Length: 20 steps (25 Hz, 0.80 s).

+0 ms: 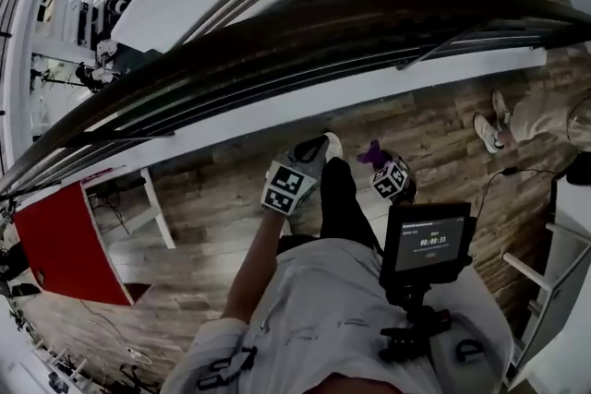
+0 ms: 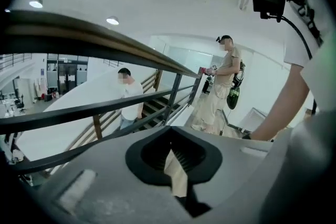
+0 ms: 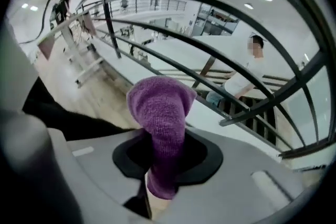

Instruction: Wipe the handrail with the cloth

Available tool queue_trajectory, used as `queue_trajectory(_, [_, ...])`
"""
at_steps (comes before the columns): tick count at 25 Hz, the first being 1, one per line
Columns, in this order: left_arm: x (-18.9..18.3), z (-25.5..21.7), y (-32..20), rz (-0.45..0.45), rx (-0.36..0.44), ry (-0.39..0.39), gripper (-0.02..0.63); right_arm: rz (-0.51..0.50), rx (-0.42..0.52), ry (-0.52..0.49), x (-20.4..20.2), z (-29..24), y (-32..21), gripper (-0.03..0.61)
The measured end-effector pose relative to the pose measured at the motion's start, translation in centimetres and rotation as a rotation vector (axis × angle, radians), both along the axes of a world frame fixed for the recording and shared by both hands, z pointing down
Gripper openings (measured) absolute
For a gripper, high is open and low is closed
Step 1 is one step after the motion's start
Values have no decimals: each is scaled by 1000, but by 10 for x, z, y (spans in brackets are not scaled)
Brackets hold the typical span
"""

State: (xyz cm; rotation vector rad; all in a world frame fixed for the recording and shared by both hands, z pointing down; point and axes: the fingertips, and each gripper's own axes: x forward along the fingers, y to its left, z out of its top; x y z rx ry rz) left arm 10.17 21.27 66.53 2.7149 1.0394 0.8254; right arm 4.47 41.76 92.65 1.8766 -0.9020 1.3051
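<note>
A: What do the jaws have?

B: The right gripper (image 3: 161, 162) is clamped on the purple cloth (image 3: 160, 113). The left gripper (image 2: 176, 157) has its jaws together on nothing.

A: Where's the cloth relative to the rail?

B: In the head view it sits at centre frame, low over the wooden floor (image 1: 212, 198), well below the handrail (image 1: 305, 28) and not touching it.

A: So wiping hasn't begun?

B: I'd say not; this looks like the carry. Next the cloth must be raised, pressed on the top rail, then dragged along it.

A: Which way do they run?

B: The cloth stands lengthwise out of the jaws, loose end toward the top of the right gripper view. The rail runs from lower left to upper right.
</note>
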Motion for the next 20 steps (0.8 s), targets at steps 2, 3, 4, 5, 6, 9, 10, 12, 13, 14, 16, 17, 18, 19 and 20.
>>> queue_trajectory(2, [-40, -12, -43, -50, 9, 30, 2, 88, 106, 66, -41, -36, -53, 97])
queue_trajectory(3, [-59, -19, -65, -91, 0, 36, 2, 129, 158, 103, -52, -57, -77, 97])
queue_trajectory(4, [-77, -26, -87, -139, -17, 40, 2, 170, 210, 141, -59, -80, -100, 98])
queue_trajectory(5, [-93, -34, -107, -188, -39, 47, 2, 208, 266, 178, -63, -103, -122, 97])
queue_trajectory(6, [-109, -41, -125, -230, -59, 59, 2, 234, 324, 211, -67, -124, -144, 98])
queue_trajectory(9, [-146, -59, -171, -315, -66, 118, 2, 219, 472, 305, -70, -184, -203, 98])
queue_trajectory(10, [-154, -69, -184, -335, -60, 145, 2, 209, 515, 335, -69, -208, -222, 98])
queue_trajectory(12, [-171, -94, -207, -368, -63, 196, 2, 202, 606, 391, -71, -260, -258, 98])
queue_trajectory(13, [-179, -108, -218, -384, -67, 224, 2, 196, 646, 422, -74, -285, -273, 98])
queue_trajectory(14, [-186, -123, -227, -398, -67, 255, 2, 183, 676, 456, -77, -311, -288, 100])
queue_trajectory(16, [-198, -156, -242, -417, -51, 321, 2, 156, 740, 513, -85, -366, -313, 100])
queue_trajectory(17, [-204, -173, -248, -426, -36, 356, 2, 151, 789, 529, -89, -395, -324, 100])
queue_trajectory(18, [-208, -190, -253, -437, -20, 391, 2, 144, 844, 544, -93, -425, -334, 101])
queue_trajectory(19, [-210, -207, -259, -451, -11, 427, 2, 130, 893, 565, -96, -453, -344, 101])
queue_trajectory(20, [-210, -223, -264, -468, -12, 460, 2, 110, 930, 593, -98, -480, -353, 101])
